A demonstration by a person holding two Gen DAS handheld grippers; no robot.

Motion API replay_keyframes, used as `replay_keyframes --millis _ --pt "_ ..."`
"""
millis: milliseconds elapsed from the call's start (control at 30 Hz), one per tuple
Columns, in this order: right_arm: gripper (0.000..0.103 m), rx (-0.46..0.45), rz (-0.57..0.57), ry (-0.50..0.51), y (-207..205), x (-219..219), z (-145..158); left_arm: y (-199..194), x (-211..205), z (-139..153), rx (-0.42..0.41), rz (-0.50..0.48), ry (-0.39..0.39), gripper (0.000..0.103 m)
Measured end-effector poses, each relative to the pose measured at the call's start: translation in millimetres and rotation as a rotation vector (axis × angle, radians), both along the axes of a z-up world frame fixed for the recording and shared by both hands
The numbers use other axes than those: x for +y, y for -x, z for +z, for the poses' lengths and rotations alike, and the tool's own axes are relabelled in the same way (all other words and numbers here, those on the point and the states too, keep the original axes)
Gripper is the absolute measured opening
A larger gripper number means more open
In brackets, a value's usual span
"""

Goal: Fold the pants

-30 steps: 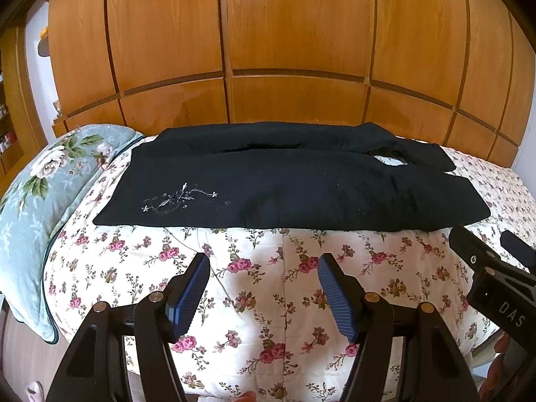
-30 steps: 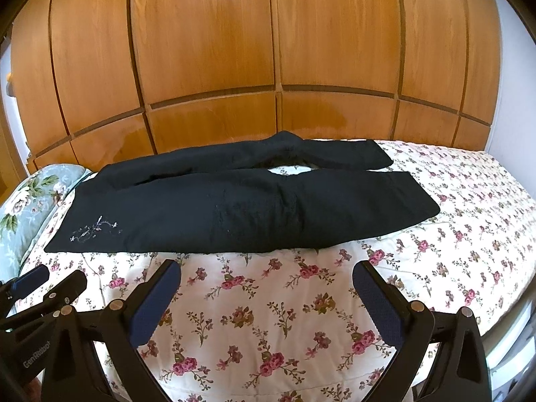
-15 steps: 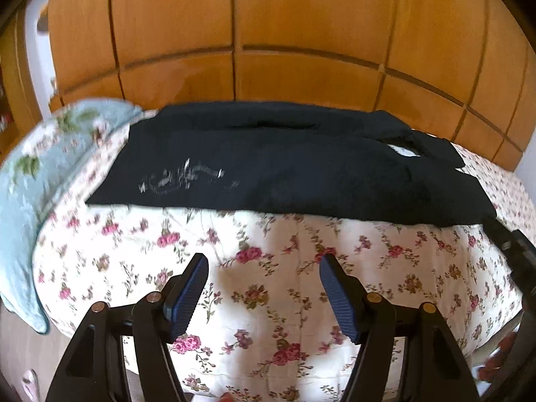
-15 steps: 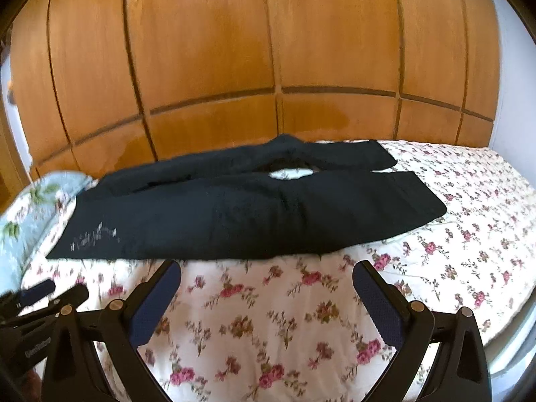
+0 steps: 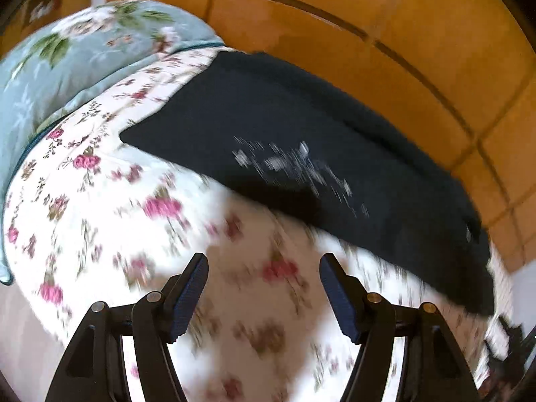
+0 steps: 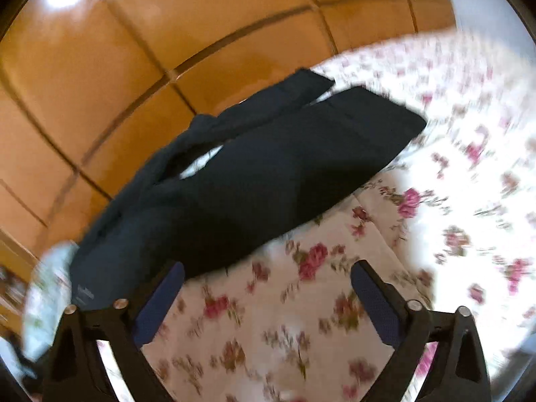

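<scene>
Black pants [image 5: 301, 154] lie flat across the floral bedspread [image 5: 110, 207], their waist end with pale embroidery [image 5: 294, 167] toward the left wrist view. My left gripper [image 5: 263, 268] hovers open over the bedspread, just short of the waist edge, nothing between its fingers. In the right wrist view the two legs of the pants [image 6: 254, 181] stretch toward the upper right, slightly apart at the cuffs. My right gripper [image 6: 268, 274] is open near the leg's near edge, its jaws closing with only bedspread [image 6: 435, 201] between them. Both views are tilted and blurred.
A wooden panelled wardrobe [image 5: 385, 33] rises right behind the bed. A light blue floral pillow [image 5: 67, 53] lies at the waist end of the pants. The bed's near edge drops off at the lower left in the left wrist view.
Both grippers have come down and closer to the pants and rolled, so the views tilt opposite ways. The left now faces the waist, the right the legs. The pants have not moved.
</scene>
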State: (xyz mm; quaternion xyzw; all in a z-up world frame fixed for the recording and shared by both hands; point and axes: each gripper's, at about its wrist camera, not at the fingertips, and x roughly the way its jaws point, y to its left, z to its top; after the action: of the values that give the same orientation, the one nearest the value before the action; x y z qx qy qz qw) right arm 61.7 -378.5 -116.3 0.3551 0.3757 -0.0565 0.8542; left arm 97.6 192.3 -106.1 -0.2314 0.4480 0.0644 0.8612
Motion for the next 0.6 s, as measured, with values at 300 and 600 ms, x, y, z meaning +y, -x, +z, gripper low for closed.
replay_keyframes --millis 300,600 --pt "0.049 -0.076 -0.153 -0.285 -18 -49 -42 -28 64 -25 -0.101 0.121 0.129 0.070" --pt "0.018 -0.120 -0.145 -0.296 -33 -56 -57 -38 102 -38 -0.178 0.171 0.297 0.071"
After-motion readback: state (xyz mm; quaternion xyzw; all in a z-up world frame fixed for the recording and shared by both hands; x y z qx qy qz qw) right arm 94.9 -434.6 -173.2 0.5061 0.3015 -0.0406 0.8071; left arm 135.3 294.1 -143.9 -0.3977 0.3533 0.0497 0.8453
